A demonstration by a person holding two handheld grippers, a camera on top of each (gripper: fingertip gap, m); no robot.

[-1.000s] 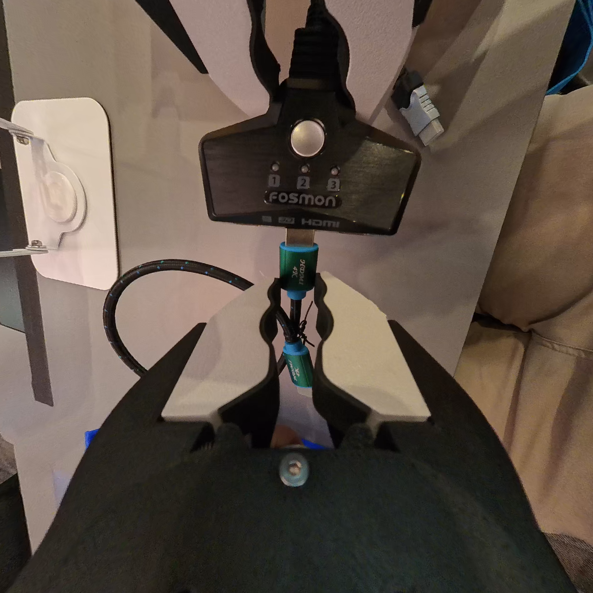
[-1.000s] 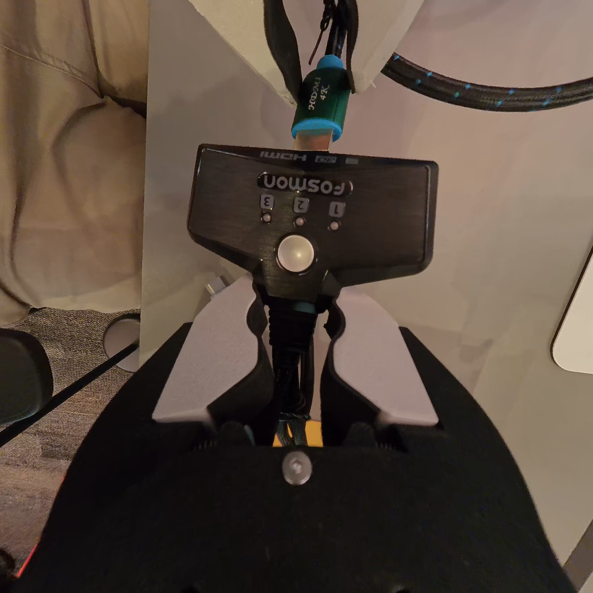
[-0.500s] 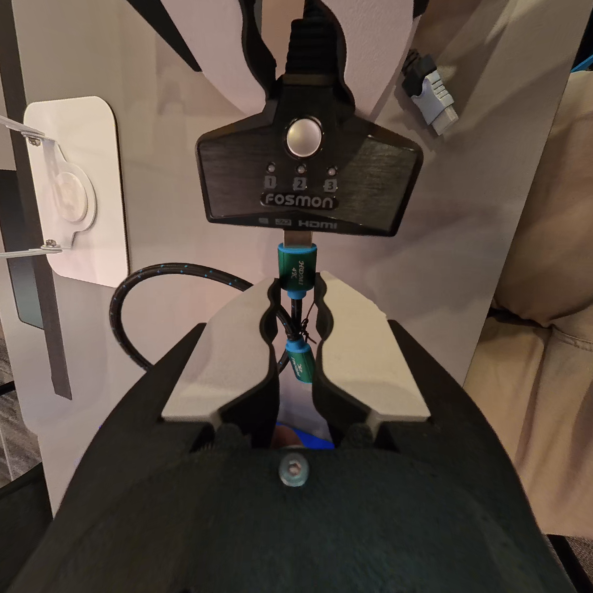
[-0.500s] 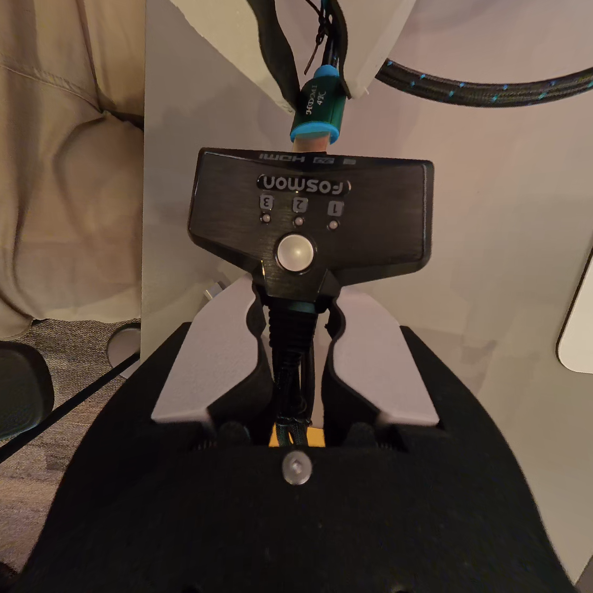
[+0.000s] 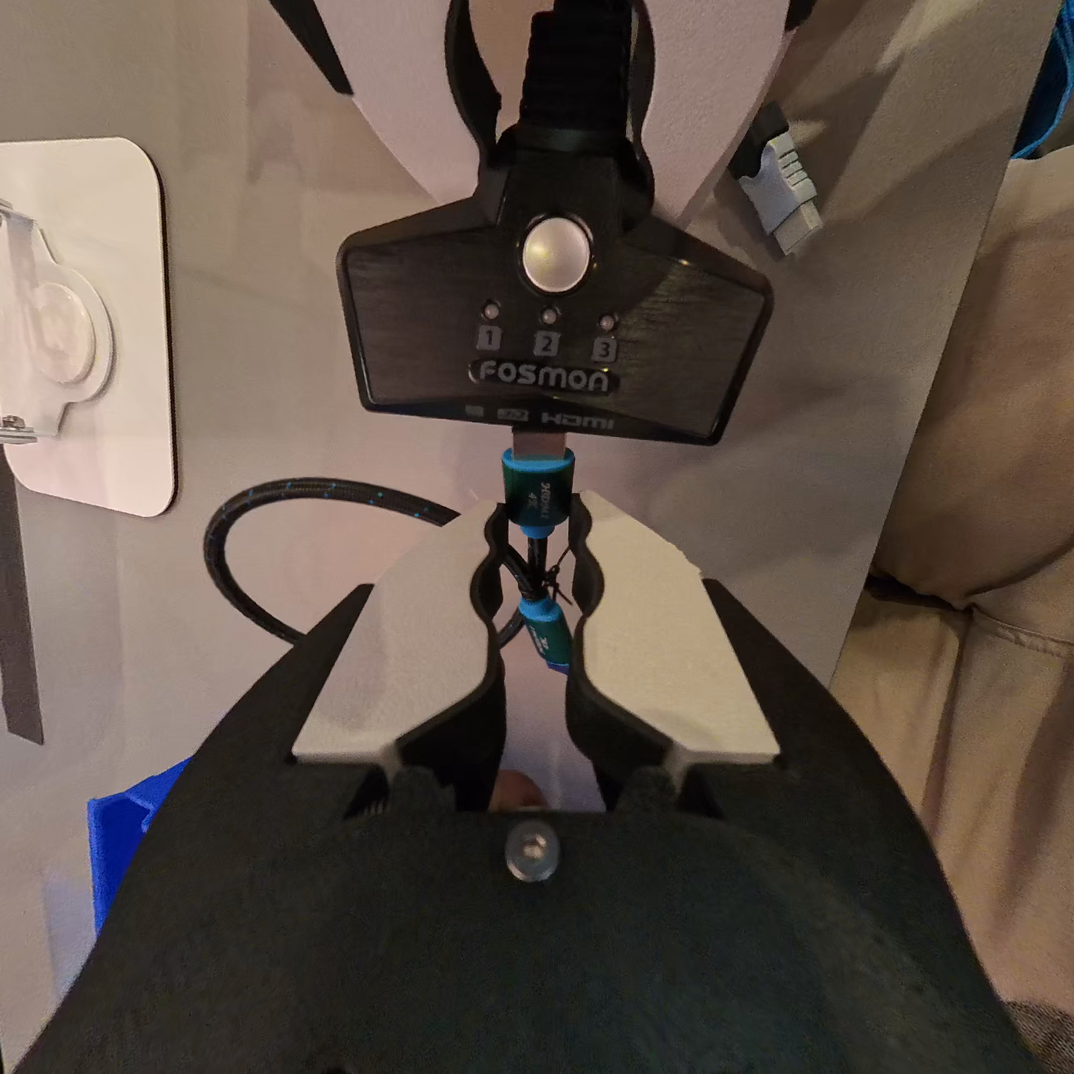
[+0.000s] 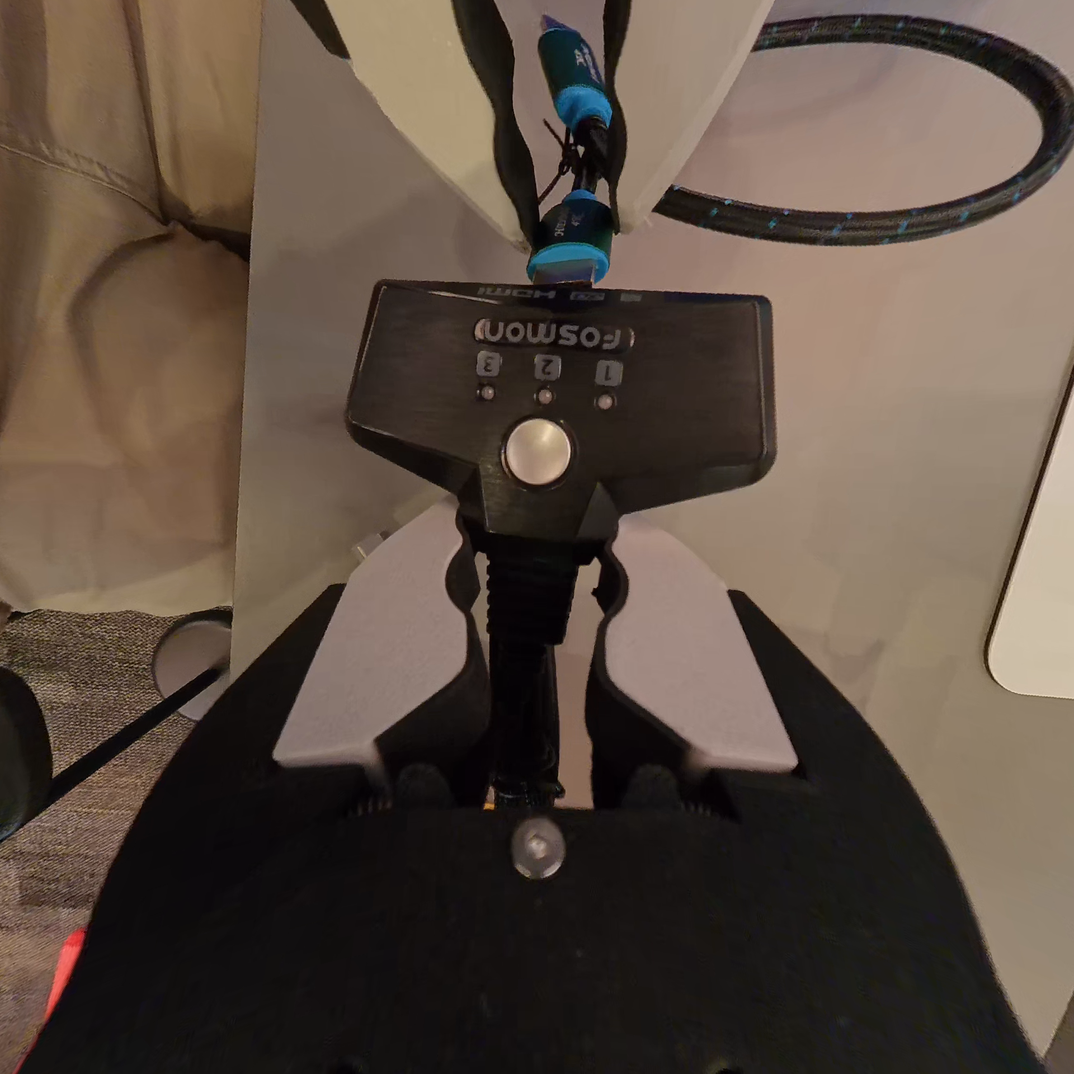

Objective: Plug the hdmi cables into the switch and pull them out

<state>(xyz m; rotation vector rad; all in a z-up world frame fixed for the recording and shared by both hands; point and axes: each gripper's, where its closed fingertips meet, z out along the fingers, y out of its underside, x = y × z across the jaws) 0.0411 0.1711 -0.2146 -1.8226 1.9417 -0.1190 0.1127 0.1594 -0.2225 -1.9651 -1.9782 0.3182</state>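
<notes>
Though gripper-held (image 5: pixel 537 511), plug (image 5: pixel 537 485) beneath switch (image 5: pixel 555 343)

The left gripper (image 5: pixel 537 511) pinches a green plug (image 5: pixel 538 488) whose metal tip sits partly inside the black switch (image 5: pixel 555 343), above a grey table (image 5: pixel 290 290).

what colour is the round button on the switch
Silver, on the black switch; the round button shows best in the right wrist view.

A pale counter (image 5: pixel 290 279) is carrying a white rounded plate (image 5: pixel 116 325), a grey connector (image 5: pixel 784 197) and a braided cable loop (image 5: pixel 244 558).
</notes>
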